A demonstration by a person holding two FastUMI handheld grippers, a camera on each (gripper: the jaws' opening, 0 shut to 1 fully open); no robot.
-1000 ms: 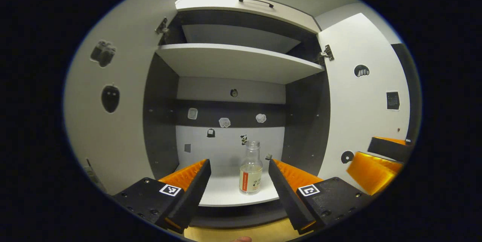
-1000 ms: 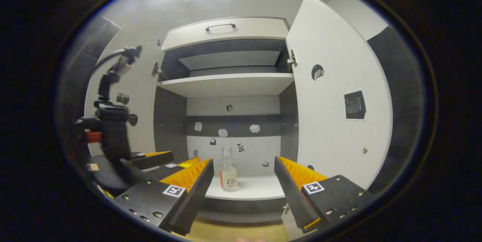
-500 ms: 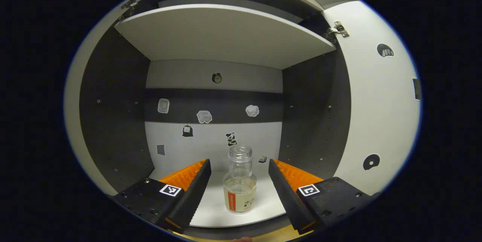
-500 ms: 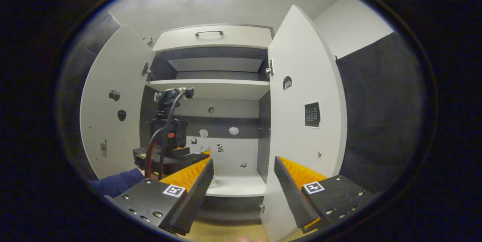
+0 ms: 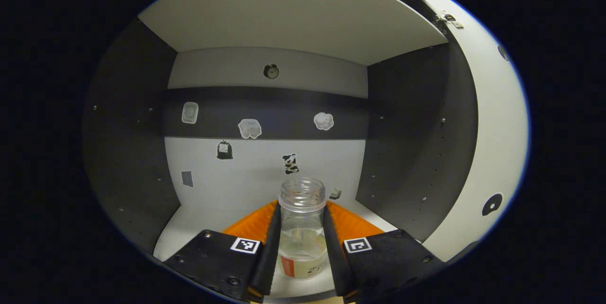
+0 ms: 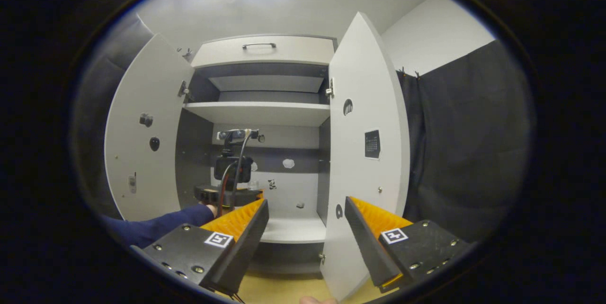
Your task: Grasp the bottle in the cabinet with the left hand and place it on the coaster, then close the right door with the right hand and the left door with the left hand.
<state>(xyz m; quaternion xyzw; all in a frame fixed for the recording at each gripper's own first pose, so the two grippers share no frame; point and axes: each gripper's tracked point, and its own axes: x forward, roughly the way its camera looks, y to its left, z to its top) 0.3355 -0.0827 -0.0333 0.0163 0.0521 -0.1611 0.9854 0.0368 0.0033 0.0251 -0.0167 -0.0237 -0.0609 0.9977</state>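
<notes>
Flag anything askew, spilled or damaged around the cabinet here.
Nothing stands out. The bottle stands upright on the cabinet's lower shelf between the left gripper fingers, capless but with no spill visible. Both doors hang open, as expected.

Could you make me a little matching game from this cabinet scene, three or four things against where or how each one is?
Things:
1. bottle
2. left gripper
3. right gripper
4. right door

States:
A. swung open
B. shut on the bottle
C. open, outside the cabinet
D. upright on the lower shelf, no cap

Pairs: 1-D, 2-B, 3-C, 4-A
</notes>
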